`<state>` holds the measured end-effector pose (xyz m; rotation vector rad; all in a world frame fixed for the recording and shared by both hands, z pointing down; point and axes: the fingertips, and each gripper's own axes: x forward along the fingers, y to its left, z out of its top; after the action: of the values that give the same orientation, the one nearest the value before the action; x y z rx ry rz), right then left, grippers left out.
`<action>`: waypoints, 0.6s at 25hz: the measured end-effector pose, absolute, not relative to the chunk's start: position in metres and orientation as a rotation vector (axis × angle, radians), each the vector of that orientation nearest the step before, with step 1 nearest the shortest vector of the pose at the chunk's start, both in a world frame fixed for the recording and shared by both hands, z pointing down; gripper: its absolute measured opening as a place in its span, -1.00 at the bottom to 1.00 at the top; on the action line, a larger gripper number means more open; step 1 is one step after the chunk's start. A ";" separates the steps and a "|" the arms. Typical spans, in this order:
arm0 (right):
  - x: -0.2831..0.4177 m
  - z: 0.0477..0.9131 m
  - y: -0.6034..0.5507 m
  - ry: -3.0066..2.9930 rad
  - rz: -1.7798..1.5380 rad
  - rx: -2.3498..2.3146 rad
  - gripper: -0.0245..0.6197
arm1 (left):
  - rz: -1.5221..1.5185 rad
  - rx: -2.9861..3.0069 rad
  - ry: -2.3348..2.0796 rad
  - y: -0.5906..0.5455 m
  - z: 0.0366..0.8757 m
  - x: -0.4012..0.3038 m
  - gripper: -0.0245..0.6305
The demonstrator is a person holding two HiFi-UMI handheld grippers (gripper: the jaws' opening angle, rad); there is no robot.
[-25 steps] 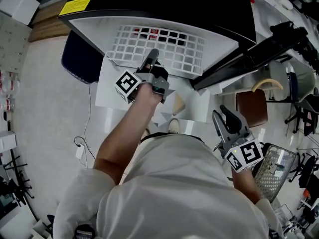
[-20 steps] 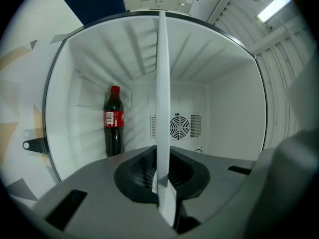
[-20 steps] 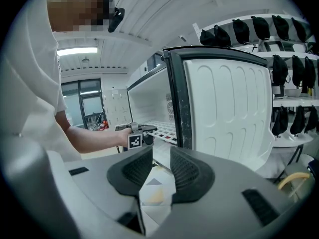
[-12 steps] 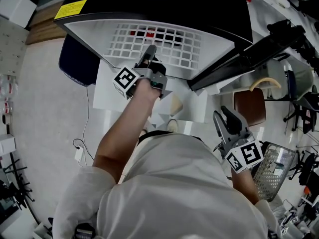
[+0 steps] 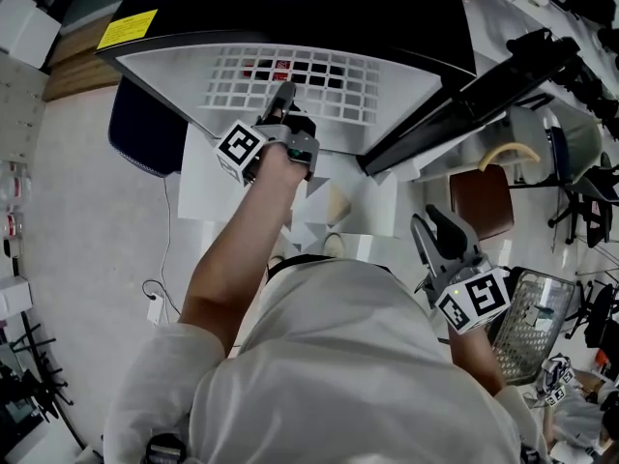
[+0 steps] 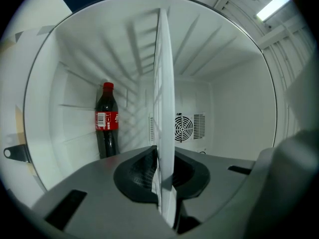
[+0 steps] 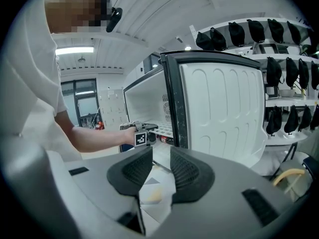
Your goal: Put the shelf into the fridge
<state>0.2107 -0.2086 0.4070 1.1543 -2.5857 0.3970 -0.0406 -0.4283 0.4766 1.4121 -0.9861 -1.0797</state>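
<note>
Head view: white wire-grid shelf (image 5: pixel 329 90) partway inside black-topped fridge (image 5: pixel 290 8), left gripper (image 5: pixel 280 93) at its front edge. Left gripper view alone shows fingers opening, shelf edge between, seemingly touching them, and a dark cola bottle (image 6: pixel 106 118) inside. Off to the side, right gripper (image 7: pixel 154 171) — fingers apart, empty.

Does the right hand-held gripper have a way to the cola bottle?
Probably, but only low: the shelf lies above the cola bottle, so the right hand-held gripper must come under it.
</note>
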 end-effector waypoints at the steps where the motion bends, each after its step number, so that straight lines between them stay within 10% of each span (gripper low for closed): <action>1: 0.211 0.407 -0.208 -2.584 0.399 1.160 -0.55 | -1.079 1.413 -0.985 -0.431 0.477 -0.040 -0.81; 15: 0.212 0.406 -0.187 -2.544 0.416 1.253 -0.55 | -1.059 1.437 -0.972 -0.450 0.476 -0.039 -0.80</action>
<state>0.2122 -0.1866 0.4059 1.2531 -2.5436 0.4159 -0.0395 -0.4499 0.4761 1.4373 -0.9718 -1.0589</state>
